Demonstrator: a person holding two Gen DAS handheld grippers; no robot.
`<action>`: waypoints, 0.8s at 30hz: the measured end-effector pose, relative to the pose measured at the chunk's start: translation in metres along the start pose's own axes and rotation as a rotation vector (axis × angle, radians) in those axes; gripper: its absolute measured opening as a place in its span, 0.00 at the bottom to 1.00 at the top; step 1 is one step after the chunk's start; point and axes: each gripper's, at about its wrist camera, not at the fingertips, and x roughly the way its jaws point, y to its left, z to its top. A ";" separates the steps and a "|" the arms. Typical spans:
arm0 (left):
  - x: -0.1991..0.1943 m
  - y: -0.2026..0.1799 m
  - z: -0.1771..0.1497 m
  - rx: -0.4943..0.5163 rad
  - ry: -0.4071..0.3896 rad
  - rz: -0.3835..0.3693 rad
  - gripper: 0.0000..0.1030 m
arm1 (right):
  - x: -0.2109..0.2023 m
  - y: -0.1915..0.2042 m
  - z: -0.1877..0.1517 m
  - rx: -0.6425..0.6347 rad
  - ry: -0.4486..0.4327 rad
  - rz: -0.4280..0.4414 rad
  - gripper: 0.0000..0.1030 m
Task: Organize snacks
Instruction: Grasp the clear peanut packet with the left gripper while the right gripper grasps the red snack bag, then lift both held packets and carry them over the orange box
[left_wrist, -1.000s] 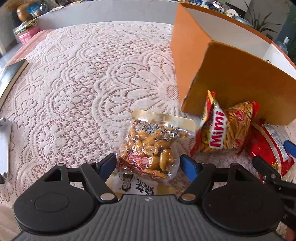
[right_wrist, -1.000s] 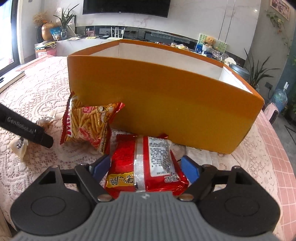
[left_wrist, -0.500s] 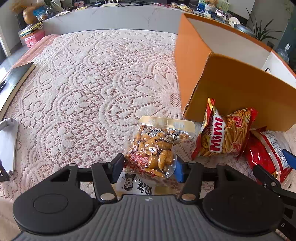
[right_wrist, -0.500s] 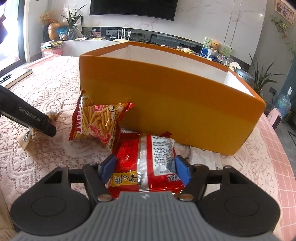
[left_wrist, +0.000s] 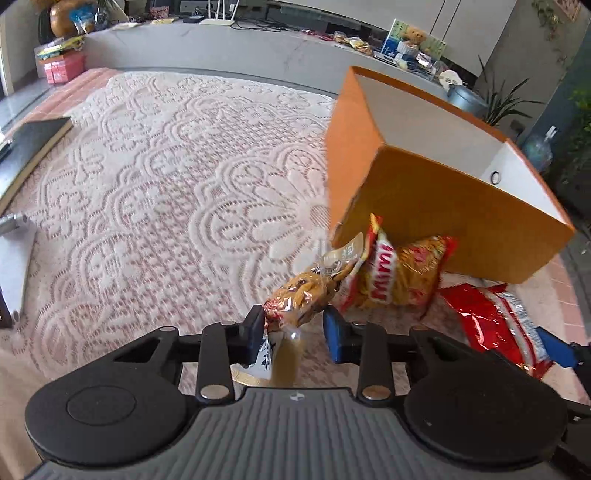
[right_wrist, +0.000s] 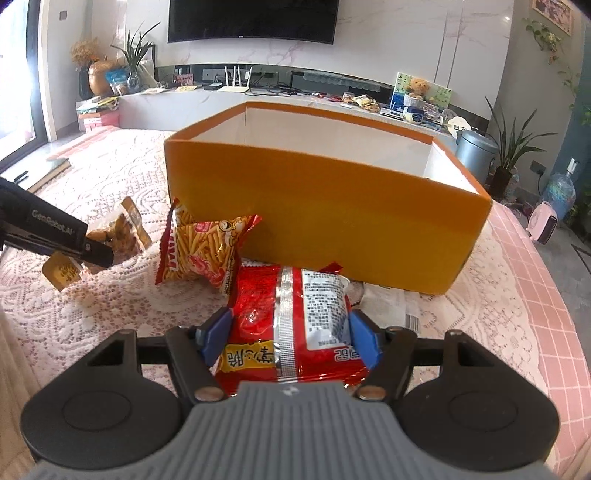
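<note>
We noted both loads lay short of the open orange cardboard box (right_wrist: 325, 218): the left gripper (left_wrist: 293, 332) was closing on the clear nut pouch (left_wrist: 303, 295), the right gripper (right_wrist: 290, 339) clamped the red foil packet (right_wrist: 291, 317).

The left gripper (left_wrist: 293, 326) is being pointed steeply downward, its jaws closing, with a nut bag (left_wrist: 301, 293) being squeezed between the blue pads. The right gripper (right_wrist: 290, 338) is being angled less steeply, its pads being pressed on a red bag (right_wrist: 291, 325).
</note>
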 end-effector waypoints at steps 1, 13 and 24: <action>-0.002 0.000 -0.003 -0.002 0.002 -0.005 0.37 | -0.002 -0.001 -0.001 0.004 0.000 0.003 0.65; -0.037 -0.009 -0.014 0.013 -0.056 -0.116 0.28 | -0.030 -0.002 -0.003 0.016 -0.037 0.015 0.65; -0.074 -0.030 -0.009 0.037 -0.117 -0.206 0.23 | -0.070 -0.012 0.008 0.061 -0.119 0.028 0.65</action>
